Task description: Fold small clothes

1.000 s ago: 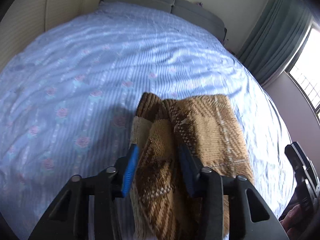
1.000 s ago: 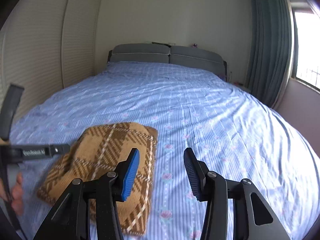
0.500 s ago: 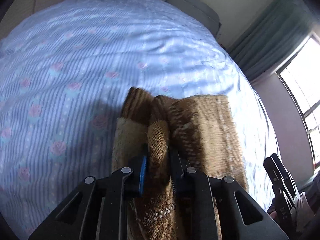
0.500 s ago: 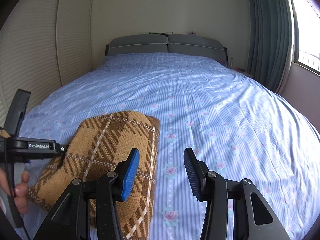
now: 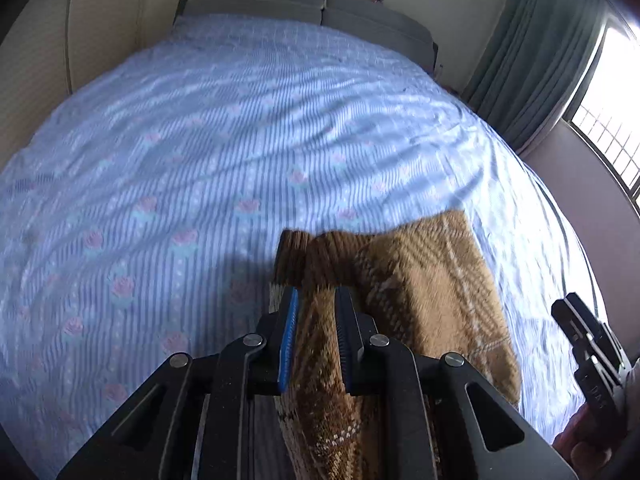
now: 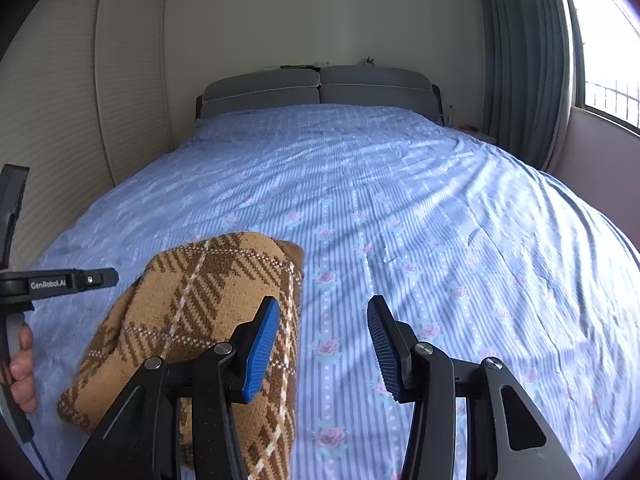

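A folded brown plaid knit garment (image 5: 432, 280) lies on the blue floral bedsheet (image 5: 200, 160). My left gripper (image 5: 316, 300) is shut on a raised fold of the garment's left edge and holds it up off the sheet. In the right wrist view the garment (image 6: 192, 312) sits at lower left. My right gripper (image 6: 322, 316) is open and empty, its left finger over the garment's right edge and its right finger over bare sheet (image 6: 440, 240). The left gripper's body (image 6: 60, 282) shows at the far left of that view.
The grey headboard (image 6: 320, 88) stands at the far end of the bed. White louvred wardrobe doors (image 6: 60, 120) line the left wall. Grey-green curtains (image 6: 524, 60) and a bright window (image 6: 608, 40) are on the right. The right gripper's body (image 5: 588, 344) shows at the left wrist view's right edge.
My left gripper closed on the garment's left fold and has lifted it, tilting back so the headboard shows again. My right gripper stayed open and moved little.
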A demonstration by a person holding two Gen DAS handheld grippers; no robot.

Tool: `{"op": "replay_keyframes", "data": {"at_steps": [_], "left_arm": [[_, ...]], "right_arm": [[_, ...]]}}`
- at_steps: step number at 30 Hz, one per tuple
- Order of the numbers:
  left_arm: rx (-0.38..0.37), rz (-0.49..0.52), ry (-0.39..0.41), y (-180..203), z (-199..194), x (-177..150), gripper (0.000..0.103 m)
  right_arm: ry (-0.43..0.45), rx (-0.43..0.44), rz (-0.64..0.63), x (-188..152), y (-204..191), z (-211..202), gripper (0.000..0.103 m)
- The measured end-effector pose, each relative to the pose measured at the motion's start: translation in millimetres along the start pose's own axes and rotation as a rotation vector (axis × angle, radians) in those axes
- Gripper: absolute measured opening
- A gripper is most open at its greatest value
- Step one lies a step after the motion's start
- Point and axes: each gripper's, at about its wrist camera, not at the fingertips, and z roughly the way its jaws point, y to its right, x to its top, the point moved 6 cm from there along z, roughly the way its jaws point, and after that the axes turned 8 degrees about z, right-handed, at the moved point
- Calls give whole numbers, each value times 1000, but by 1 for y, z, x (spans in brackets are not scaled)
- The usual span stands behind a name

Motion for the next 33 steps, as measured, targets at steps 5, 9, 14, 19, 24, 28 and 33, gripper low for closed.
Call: {"op": "replay_keyframes", "data": {"at_steps": [5,9,14,19,24,28,33], "left_arm": [[-56,-57,-84,-5,31,-21,44],[-78,-111,-68,-9,35,-21,43],[-140,-66,-17,9,22,-8,17],[-23,43,51,15,-3,4,17],[120,109,22,9,3,5,15],[137,51,40,-4,-4,2,15],[102,-18,102,-10,-28,5,16]], "right_arm": [[2,1,-14,-3,-3,-1,47],[-2,-5,-10,-6,0,0,46],[-25,-3,16,-10,6,4,46],[-20,-14,39,-8,14,4,46],[-27,-16,55,-7,17,4,46],[-17,-16,49,-6,17,-1,46],[-9,-7,60,-3,18,-6,47]]}}
